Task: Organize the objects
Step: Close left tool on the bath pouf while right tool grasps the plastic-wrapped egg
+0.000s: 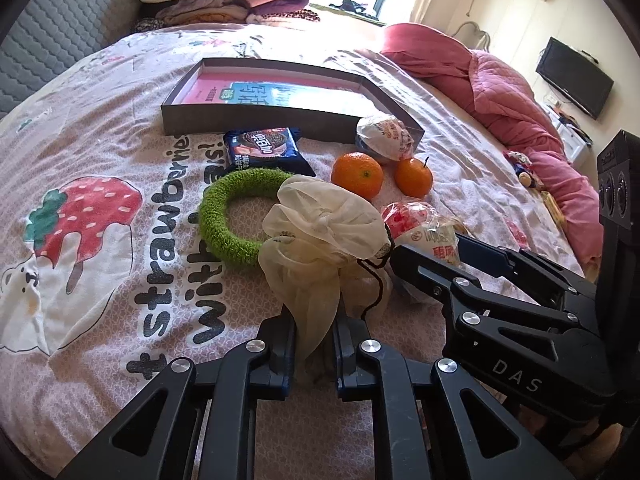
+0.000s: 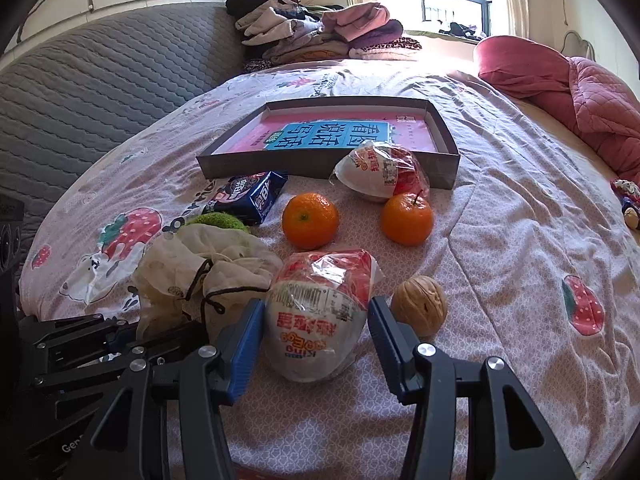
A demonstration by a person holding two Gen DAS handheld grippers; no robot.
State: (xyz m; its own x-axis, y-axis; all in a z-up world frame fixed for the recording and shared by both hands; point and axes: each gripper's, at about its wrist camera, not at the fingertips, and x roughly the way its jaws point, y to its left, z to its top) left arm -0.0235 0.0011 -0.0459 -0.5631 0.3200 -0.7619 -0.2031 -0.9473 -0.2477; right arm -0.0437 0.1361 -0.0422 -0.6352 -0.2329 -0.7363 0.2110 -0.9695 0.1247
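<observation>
pouch: cream drawstring cloth pouch (image 1: 320, 232) lies on the bed, its near edge bunched up and rising between the left claw's pads; its dark cord trails loose toward the right claw
left claw: left claw (image 1: 314, 346) is pinched tight on the pouch fabric, jaws nearly together; probably holding the mouth steady so something can go in
egg: wrapped egg-shaped treat (image 2: 316, 320) sits on the bed just right of the pouch, between the right claw's pads
right claw: right claw (image 2: 312, 340) brackets the egg, jaws half spread; the left pad looks to touch the wrapper, the right pad shows a thin gap, so no firm grip yet
walnut: walnut (image 2: 419, 304) just right of the egg, beside the right pad, apart from it
oranges: two oranges (image 2: 310, 221) beyond the egg, well apart from each other
second egg: second wrapped egg (image 2: 380, 172) leans against the box wall
ring: green fuzzy ring (image 1: 236, 216) partly under the pouch
biscuits: blue biscuit packet (image 1: 264, 150) in front of the box
box: shallow grey box (image 2: 320, 166) holding a pink book, farther up the bed; likely a destination for loose items
judgement: egg appears meant for the pouch; the nearby walnut risks a nudge
</observation>
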